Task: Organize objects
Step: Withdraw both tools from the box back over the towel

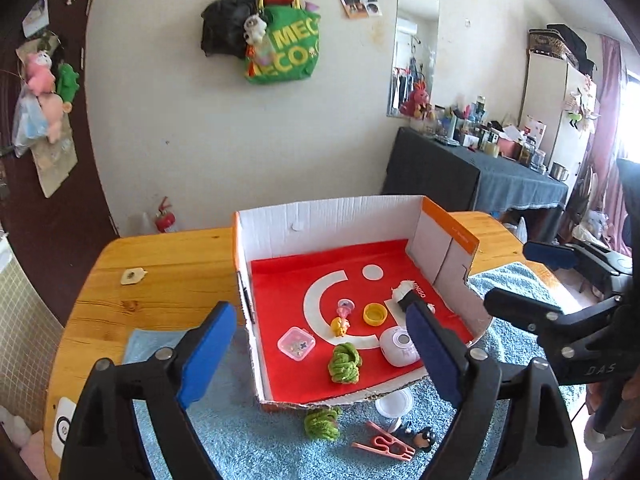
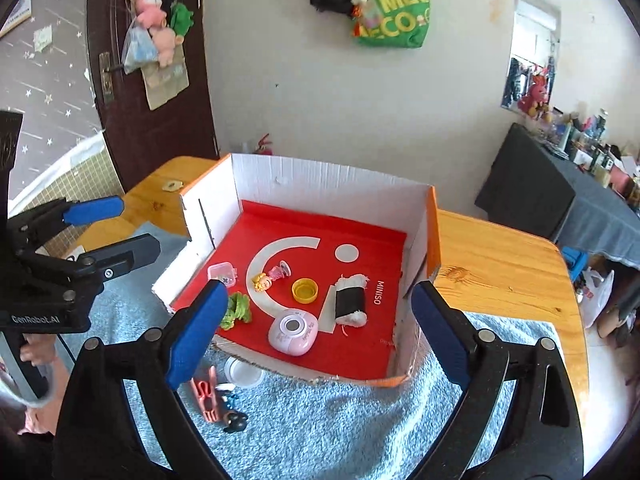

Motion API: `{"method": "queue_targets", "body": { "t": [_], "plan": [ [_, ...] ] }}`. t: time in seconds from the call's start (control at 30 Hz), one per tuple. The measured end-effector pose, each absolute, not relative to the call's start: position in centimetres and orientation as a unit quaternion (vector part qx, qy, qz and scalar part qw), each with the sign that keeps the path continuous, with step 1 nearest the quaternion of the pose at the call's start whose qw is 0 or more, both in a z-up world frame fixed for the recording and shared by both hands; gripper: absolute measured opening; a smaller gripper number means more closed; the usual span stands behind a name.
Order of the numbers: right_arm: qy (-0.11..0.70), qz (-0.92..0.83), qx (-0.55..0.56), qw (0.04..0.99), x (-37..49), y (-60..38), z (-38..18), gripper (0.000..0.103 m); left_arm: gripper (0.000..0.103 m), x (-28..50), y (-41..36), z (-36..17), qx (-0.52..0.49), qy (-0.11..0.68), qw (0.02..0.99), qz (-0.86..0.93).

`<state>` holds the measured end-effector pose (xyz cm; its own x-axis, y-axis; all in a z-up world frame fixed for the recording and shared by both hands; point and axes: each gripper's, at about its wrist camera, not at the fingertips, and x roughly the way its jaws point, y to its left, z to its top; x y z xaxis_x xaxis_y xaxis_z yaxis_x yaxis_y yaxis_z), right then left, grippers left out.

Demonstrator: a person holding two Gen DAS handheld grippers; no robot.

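Evidently the sorting runs from the blue towel [image 1: 248, 440] into the cardboard box [image 1: 332, 216], whose near wall is cut low, which I judge makes it easy to drop small things in from the front. Already on its red liner [image 2: 360, 344] lie a clear pink case [image 1: 296, 343], a yellow bottle cap [image 1: 375, 314], a small yellow figure [image 1: 340, 326], a pink figure [image 1: 345, 306] beside it, a green yarn bundle [image 1: 344, 363], a pink round device [image 2: 293, 331] and a black-banded white roll [image 2: 350, 300] near the right wall. Not yet boxed, on the towel just outside the low wall, are a second green yarn bundle [image 1: 321, 423], a white round lid [image 1: 394, 402], a pink clothespin [image 1: 384, 442] and a small dark figurine [image 1: 424, 438], whose detail is too small to tell. The left gripper [image 1: 320, 360] hangs above the box front with its blue pads [image 1: 206, 356] spread wide apart and nothing between them. The right gripper [image 2: 316, 332] is likewise spread wide and empty, held over the towel and the box's near edge. Both seem raised clear of the contents, so the wooden counter [image 2: 500, 272] and the leftover items stay reachable for the next pick.
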<state>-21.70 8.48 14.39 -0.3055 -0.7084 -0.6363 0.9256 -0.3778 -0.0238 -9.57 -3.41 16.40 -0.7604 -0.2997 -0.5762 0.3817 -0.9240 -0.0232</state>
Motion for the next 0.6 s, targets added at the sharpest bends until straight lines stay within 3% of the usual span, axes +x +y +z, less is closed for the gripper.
{"method": "queue_targets", "body": {
  "t": [0.3, 0.6],
  "plan": [
    [0.164, -0.797, 0.259, 0.520, -19.2, 12.0, 14.3, 0.099, 0.097, -5.5, -0.8, 16.2, 0.258, 0.062, 0.219, -0.939],
    [0.171, -0.805, 0.267, 0.502, -17.3, 14.1, 10.2, 0.099, 0.101, -2.9, 1.1, 12.8, 0.260, 0.070, 0.243, -0.932]
  ]
}}
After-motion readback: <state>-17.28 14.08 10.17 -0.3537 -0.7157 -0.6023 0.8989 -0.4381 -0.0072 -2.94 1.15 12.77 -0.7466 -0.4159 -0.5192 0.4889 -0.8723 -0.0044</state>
